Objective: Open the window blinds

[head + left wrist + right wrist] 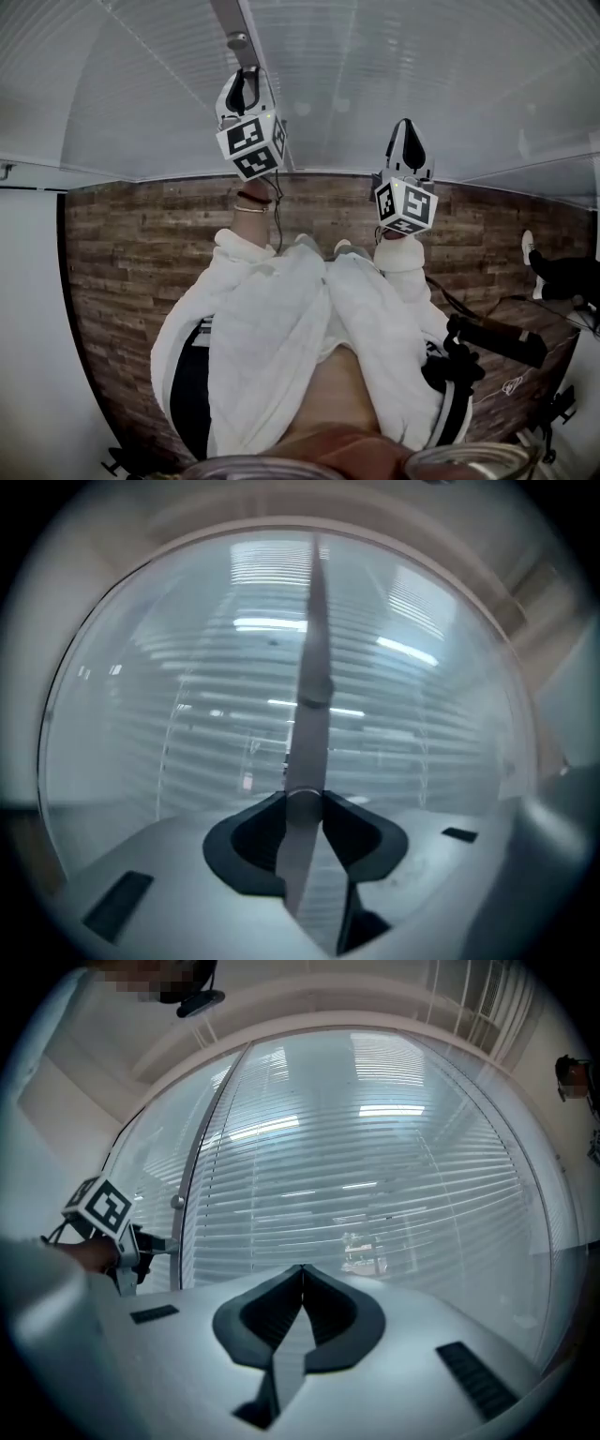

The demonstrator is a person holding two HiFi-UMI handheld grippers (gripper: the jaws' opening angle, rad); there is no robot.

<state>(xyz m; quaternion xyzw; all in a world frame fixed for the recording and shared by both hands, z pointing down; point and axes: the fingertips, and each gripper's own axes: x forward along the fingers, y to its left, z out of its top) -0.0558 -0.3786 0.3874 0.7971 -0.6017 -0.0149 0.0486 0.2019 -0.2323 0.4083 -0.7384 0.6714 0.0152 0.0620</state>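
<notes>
Both your arms are up, pointing roughly level at the window. The blinds (394, 1166) are fully lowered, slats horizontal with light bleeding through. Your left hand-held gripper (302, 795) is clenched on the tilt wand (313, 649), which hangs vertically just in front of the slats. Your right hand-held gripper (302, 1267) has its jaws together with nothing in them, right of the wand and close to the slats.

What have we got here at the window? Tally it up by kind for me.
Black-fingered grey handheld grippers: 2
Thin grey upright rod at the left gripper: 1
Set of white slatted window blinds: 1
Total: 4
</notes>
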